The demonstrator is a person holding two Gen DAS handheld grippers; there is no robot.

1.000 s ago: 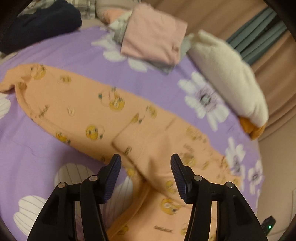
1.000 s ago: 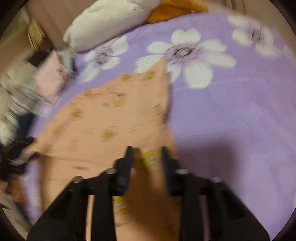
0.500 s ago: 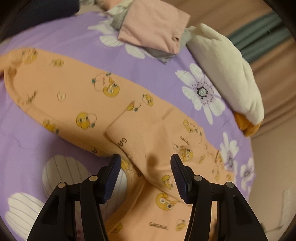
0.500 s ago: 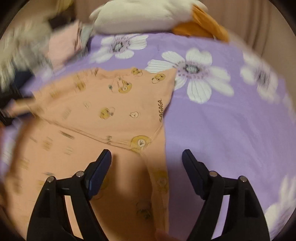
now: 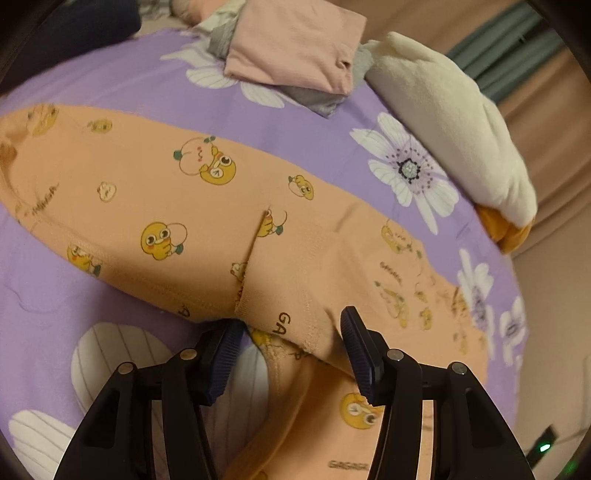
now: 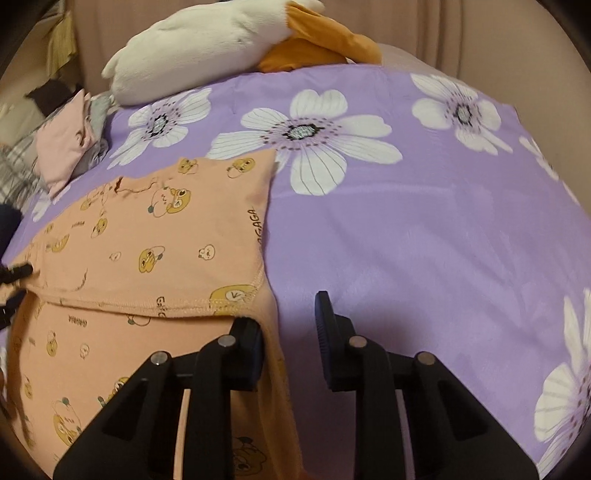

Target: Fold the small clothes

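Observation:
An orange garment (image 5: 184, 206) printed with yellow ducks lies spread on a purple flowered bedspread (image 5: 74, 92). One part is folded over the rest, its stitched hem towards me. My left gripper (image 5: 290, 321) hovers open just over that hem, with the cloth lying between its fingers and no pad pressing on it. In the right wrist view the garment (image 6: 147, 236) fills the left half. My right gripper (image 6: 286, 310) stands at its right edge, jaws closing. A narrow strip of the edge lies beside the left finger, unpinched, and the bedspread (image 6: 406, 240) shows through the gap.
A white and orange plush toy (image 5: 443, 122) (image 6: 207, 33) lies at the bed's far side. Beside it sits a stack of folded clothes with a pink piece on top (image 5: 291, 40) (image 6: 62, 147). A dark garment (image 5: 74, 18) lies far left. Curtains hang behind.
The right gripper let go of the orange cloth, opened wide, then narrowed again while shifting to the garment's right edge. The folded hem now lies closer to the left gripper's fingers.

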